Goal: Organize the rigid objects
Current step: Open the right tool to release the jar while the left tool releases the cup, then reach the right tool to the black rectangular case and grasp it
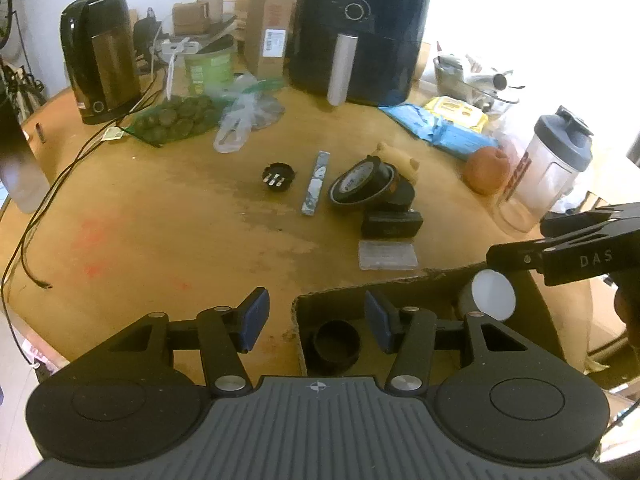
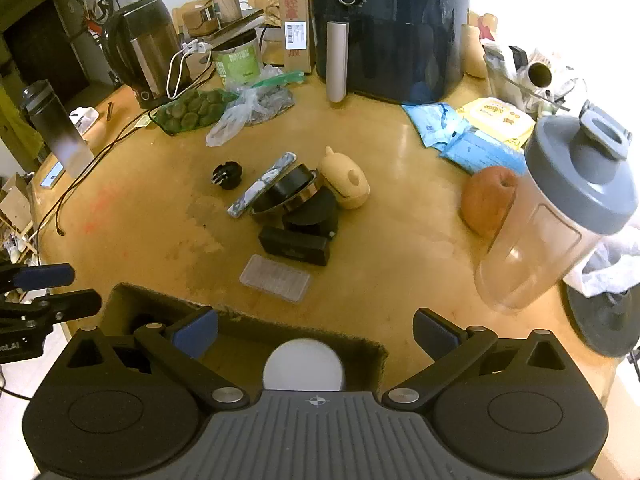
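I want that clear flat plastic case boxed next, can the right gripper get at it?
Probably yes: the right gripper is open and empty, and the clear flat plastic case lies alone just beyond the cardboard box, with nothing on it.

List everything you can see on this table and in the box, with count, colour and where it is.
Cardboard box: one, brown, near edge.
Black cup: one, inside box, left part.
White-lidded jar: one, inside box, right part.
Clear case: one, just beyond box.
Black case: one, behind clear case.
Tape rolls: stacked black pile, table centre.
Patterned strip: one, grey, left of tape.
Plug adapter: one, black, left of strip.
Cream figure: one, behind tape.
Apple: one, red, right.
Shaker bottle: one, clear, grey lid, right.
Air fryer: one, black, back.
Kettle: one, black, back left.
Left claw: open, over box.
Right claw: open, over box.
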The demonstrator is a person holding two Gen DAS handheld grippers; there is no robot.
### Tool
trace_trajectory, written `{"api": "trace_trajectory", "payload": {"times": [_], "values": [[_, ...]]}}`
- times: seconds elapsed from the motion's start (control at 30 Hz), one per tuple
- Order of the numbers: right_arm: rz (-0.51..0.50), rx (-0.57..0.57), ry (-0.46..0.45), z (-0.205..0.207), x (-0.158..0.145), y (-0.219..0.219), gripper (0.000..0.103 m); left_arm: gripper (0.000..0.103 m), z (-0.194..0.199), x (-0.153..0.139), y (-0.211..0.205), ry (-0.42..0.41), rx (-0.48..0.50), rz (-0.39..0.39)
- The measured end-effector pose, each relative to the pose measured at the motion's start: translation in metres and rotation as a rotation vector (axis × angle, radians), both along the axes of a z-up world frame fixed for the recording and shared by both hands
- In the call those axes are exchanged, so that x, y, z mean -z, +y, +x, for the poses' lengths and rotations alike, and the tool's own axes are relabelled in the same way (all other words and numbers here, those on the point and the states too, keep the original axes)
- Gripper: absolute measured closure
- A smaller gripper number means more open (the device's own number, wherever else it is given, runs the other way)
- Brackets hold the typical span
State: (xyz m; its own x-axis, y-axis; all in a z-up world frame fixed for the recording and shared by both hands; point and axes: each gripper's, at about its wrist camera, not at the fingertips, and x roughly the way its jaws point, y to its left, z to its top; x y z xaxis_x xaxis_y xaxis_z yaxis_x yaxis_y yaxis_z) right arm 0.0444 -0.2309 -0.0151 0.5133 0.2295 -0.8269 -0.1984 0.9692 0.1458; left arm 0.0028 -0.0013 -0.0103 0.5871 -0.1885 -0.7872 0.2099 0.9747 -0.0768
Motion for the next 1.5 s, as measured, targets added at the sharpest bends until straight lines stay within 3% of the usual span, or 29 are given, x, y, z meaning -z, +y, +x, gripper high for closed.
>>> {"api": "trace_trajectory", "payload": {"times": [0.73, 0.83, 0.97, 1.5], "values": [[0.007, -0.123, -0.042, 0.031, 0.007, 0.007, 0.001, 0.051, 0.003, -0.005, -0.011, 0.000, -0.015, 0.023], [-0.001, -0.138, -0.033, 0.039, 0.013, 0.011, 0.008, 0.051, 0.004, -0.005, -0.013, 0.006, -0.015, 0.021], [-0.008, -0.141, -0.010, 0.049, 0.021, 0.015, 0.009, 0.051, 0.006, -0.004, -0.015, 0.011, -0.012, 0.024], [0.009, 0.080, 0.132, 0.094, 0.061, 0.049, 0.007, 0.051, 0.011, 0.000, 0.009, 0.041, -0.086, 0.028]]}}
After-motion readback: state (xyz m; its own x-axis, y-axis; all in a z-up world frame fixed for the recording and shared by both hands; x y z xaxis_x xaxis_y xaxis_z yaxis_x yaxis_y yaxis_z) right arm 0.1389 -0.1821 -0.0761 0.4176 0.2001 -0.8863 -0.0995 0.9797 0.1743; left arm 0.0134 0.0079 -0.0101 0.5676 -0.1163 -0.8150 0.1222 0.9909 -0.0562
